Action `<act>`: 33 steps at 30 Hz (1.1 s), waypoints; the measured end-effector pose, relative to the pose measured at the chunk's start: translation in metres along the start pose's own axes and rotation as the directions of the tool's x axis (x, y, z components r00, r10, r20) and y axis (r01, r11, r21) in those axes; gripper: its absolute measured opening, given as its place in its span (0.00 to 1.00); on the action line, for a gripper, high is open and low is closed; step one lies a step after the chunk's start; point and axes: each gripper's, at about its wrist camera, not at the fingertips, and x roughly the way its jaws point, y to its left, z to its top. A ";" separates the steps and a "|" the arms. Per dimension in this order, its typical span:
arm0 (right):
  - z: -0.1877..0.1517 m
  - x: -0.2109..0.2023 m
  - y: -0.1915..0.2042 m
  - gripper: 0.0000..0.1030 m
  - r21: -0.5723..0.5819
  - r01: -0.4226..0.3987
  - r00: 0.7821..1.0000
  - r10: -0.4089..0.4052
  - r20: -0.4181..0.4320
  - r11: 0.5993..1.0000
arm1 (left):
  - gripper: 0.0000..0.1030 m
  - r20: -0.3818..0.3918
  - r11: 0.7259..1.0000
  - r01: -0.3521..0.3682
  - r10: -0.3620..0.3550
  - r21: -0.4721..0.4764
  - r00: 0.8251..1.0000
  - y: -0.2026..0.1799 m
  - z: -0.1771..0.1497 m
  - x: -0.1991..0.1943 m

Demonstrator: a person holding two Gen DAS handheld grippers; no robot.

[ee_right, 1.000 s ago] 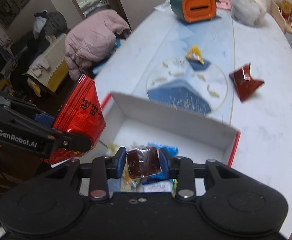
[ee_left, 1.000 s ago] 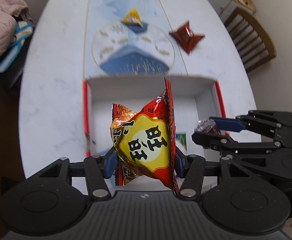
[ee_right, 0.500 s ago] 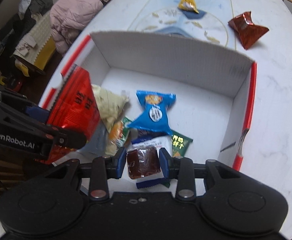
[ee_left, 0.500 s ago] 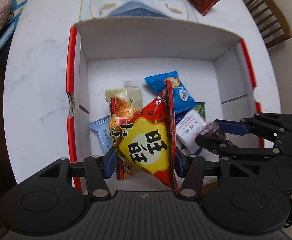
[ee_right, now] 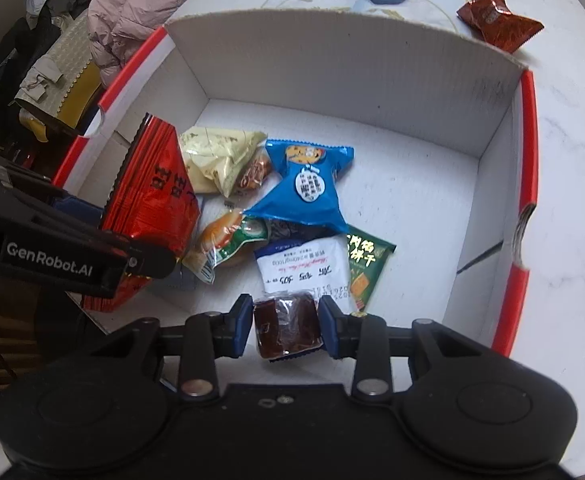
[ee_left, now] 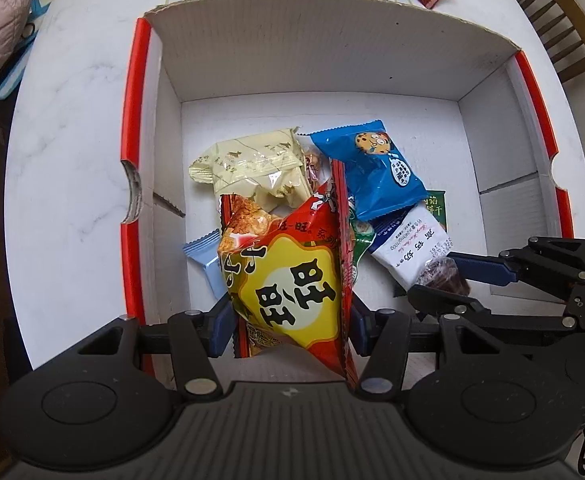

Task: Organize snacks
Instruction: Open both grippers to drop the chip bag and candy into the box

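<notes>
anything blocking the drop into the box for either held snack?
No lid or flap visible over the box. Left tongs hold the red bag, right tongs the brown candy, both over the snack pile.

We see a matt white corrugated cardboard box [ee_left: 320,60] with raw torn edges, on a smooth marble-look table [ee_left: 72,80]. The red-and-yellow snack bag [ee_left: 288,280] gleams like glossy foil; the blue cookie packet [ee_right: 304,192] is shiny plastic film. Both grippers' bodies look matt black plastic.

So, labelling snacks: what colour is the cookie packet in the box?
Blue cookie packet, clearest in the left wrist view.
</notes>
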 end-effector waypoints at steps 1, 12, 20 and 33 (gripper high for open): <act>0.000 0.000 0.001 0.33 0.001 0.000 1.000 0.000 0.002 1.000 | 0.54 0.004 1.000 -0.007 0.007 0.003 1.000 -0.001 0.000 0.000; -0.002 -0.006 -0.001 0.34 0.021 -0.016 1.000 0.016 0.021 1.000 | 0.56 0.013 1.000 -0.002 0.002 -0.003 1.000 0.001 -0.005 0.000; -0.003 -0.018 0.002 0.36 0.038 -0.035 0.998 0.033 0.052 0.999 | 0.57 0.042 0.999 0.031 -0.031 -0.013 0.999 0.010 -0.012 -0.010; 0.002 -0.050 0.014 0.38 0.031 -0.070 0.990 0.065 0.121 0.997 | 0.60 0.195 0.997 0.059 -0.066 0.043 0.979 0.016 -0.029 -0.057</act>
